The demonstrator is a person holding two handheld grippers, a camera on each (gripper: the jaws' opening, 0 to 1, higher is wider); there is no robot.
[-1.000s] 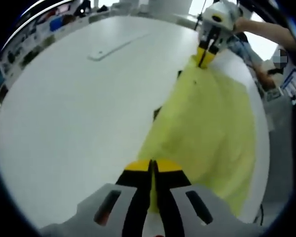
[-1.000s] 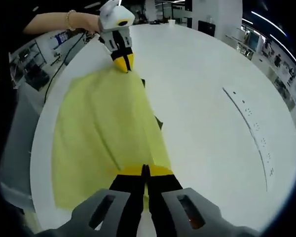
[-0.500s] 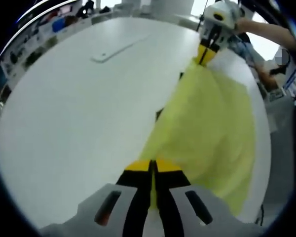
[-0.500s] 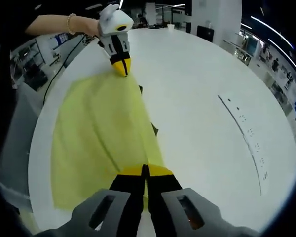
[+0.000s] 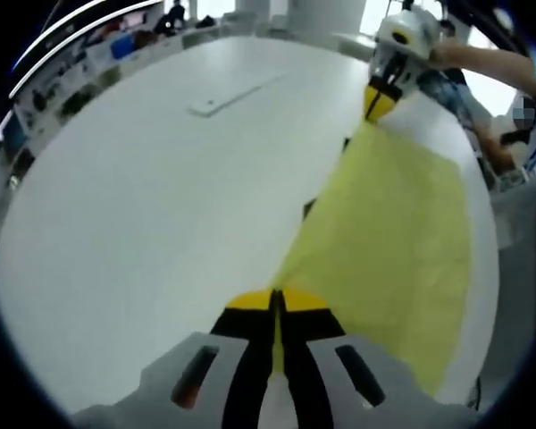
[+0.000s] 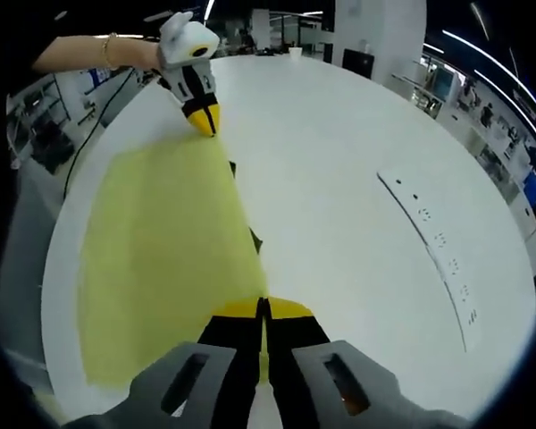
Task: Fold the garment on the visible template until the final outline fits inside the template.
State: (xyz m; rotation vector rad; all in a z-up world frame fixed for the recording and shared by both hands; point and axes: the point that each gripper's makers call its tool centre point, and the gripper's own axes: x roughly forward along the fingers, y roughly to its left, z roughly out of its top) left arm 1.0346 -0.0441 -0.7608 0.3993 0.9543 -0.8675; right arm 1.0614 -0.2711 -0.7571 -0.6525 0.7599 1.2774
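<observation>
The yellow garment (image 5: 393, 241) lies spread on the white counter (image 5: 143, 206), filling the right half of the left gripper view and the left half of the right gripper view. It looks thin, soft and light, so it would sag or wrinkle unless held taut at its corners. Each claw is pressed together on a corner of the cloth: the left claw (image 5: 277, 302) at bottom centre, the right claw (image 6: 263, 309) likewise. Small dark template marks (image 6: 255, 239) peek out along the fabric's edge. A white strip (image 6: 429, 241) lies well apart, and nothing stands in the way.
</observation>
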